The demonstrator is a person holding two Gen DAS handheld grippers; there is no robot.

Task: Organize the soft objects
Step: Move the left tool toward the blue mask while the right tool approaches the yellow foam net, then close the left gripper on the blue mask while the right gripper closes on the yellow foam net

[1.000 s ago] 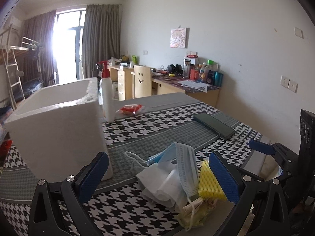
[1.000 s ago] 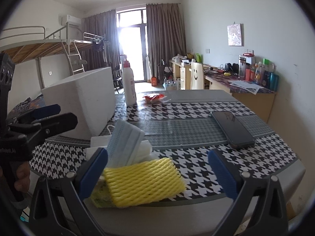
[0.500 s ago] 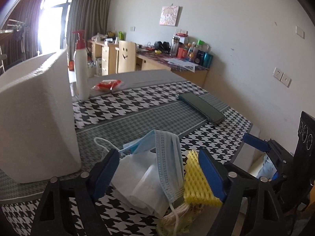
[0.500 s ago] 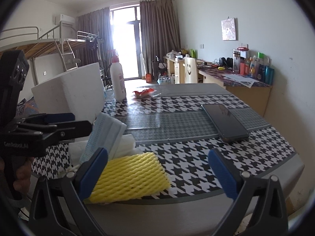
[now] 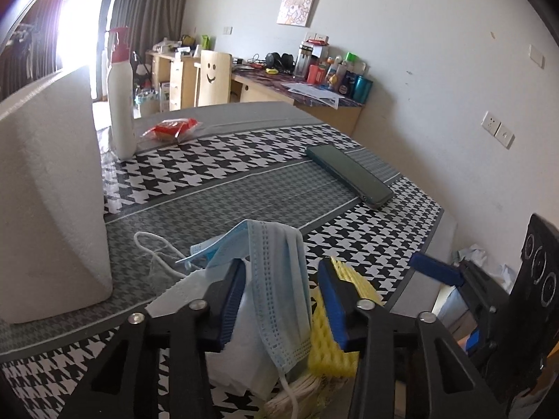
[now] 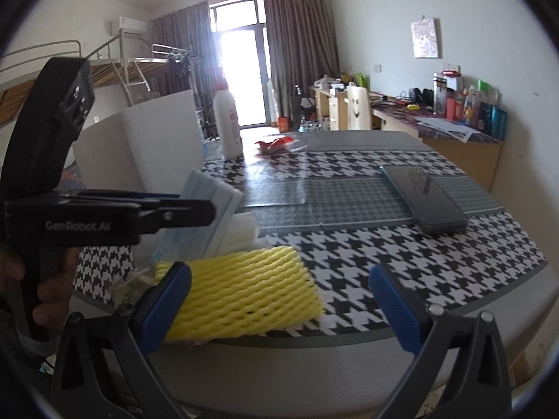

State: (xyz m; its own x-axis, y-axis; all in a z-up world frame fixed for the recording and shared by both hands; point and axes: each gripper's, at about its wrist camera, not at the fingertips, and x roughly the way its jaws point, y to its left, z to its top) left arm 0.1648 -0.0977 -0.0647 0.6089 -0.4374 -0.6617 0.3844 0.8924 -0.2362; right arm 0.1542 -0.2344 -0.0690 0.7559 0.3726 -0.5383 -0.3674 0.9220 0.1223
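Left tongs (image 5: 279, 300) closing around mask (image 5: 279, 279); foam box (image 5: 49, 188) beside.

**Daylight blowing out the window**

Sun is pouring through the glass door (image 6: 241, 80), burning it white at upper left and top centre. Glare is shining off the tabletop (image 6: 279, 188). Fisheye bending is curving the edges, with dark vignetting creeping in.

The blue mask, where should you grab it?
Pinch the blue mask across its raised, folded middle, coming down from the near table edge. It drapes tent-like over the white pile, so that ridge stands free, and the left hand-held gripper already straddles it.
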